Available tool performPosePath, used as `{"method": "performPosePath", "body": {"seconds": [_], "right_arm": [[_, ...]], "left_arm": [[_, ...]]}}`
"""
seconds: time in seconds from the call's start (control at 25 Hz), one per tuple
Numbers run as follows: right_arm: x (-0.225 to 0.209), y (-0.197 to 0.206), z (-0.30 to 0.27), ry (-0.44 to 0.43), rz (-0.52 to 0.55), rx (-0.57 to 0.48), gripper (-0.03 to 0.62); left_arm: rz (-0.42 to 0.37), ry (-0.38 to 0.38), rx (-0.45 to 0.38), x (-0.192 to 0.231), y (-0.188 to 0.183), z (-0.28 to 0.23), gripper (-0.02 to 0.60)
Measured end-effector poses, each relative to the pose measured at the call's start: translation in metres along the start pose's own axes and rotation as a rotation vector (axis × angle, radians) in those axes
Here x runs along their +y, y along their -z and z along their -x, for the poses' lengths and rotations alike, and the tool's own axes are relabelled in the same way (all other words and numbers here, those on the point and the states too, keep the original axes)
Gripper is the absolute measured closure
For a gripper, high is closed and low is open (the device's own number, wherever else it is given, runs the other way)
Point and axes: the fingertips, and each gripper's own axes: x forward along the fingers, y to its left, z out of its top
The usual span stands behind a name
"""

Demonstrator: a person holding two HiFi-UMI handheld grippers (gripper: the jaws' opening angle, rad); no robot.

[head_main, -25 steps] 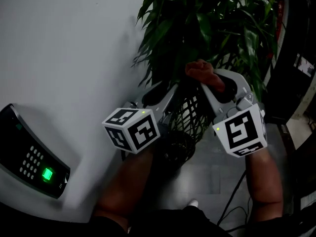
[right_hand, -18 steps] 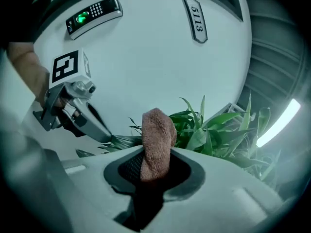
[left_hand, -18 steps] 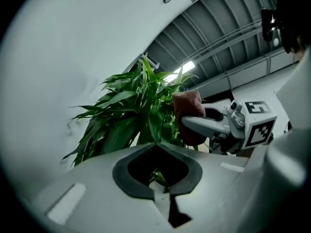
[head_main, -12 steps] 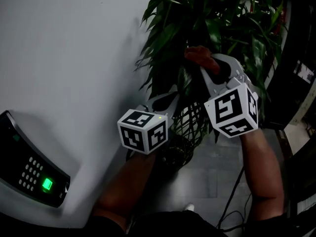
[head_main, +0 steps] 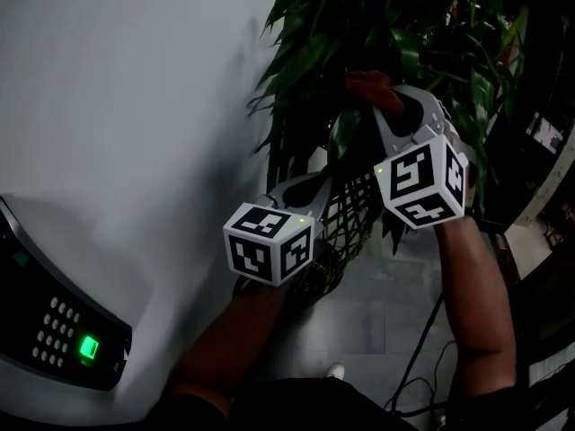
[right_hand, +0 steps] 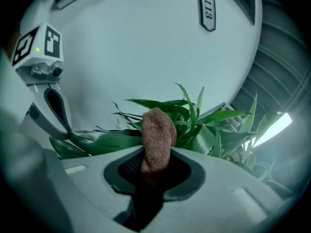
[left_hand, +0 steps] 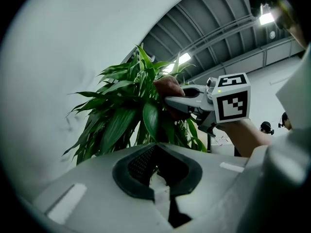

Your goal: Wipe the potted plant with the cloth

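A plain white wall [head_main: 135, 79] fills the left of the head view, and a grey tiled floor [head_main: 386, 303] lies below, with dark cables [head_main: 418, 357] trailing across it at the lower right. A keypad [head_main: 63, 330] with a lit green button is mounted low on the wall. The left gripper view shows a high ribbed ceiling [left_hand: 218, 33] with bright lamps.

The potted plant [head_main: 386, 25] stands close to the wall, and its long green leaves spill over a black lattice pot [head_main: 359, 209].

The right gripper [head_main: 397, 113] is clamped on a brown cloth [right_hand: 158, 130]. The cloth stands up out of the jaws and sits against the leaves high on the plant. The left gripper [head_main: 316, 185] is lower, at the wall side of the plant, with its jaws closed together. Leaves hang right at its tips, but I cannot tell whether one is pinched.

A second ago the left gripper's jaws stood wide apart by the pot, and they have since closed. The right gripper has carried the cloth higher and deeper into the leaves, and its grip on the cloth is unchanged.
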Motion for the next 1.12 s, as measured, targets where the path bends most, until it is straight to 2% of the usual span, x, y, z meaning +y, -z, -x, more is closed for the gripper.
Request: {"method": "performPosePath", "body": {"seconds": [0.28,0.6,1.12], "right_arm": [[0.030,0.010,-0.018,-0.067,0.078,0.067,0.522],[0.079,0.010,-0.012,-0.150,0.128,0.058,0.522],[0.134,0.017,0.009,-0.324,0.009,0.038,0.522]], "left_arm": [[-0.014,-0.024,-0.043,0.001,0.010,0.009,0.565],[-0.002,-0.040,-0.020,0.007,0.022,0.007,0.565],[0.007,-0.040,-0.006,0.005,0.029,0.005,0.565]]}}
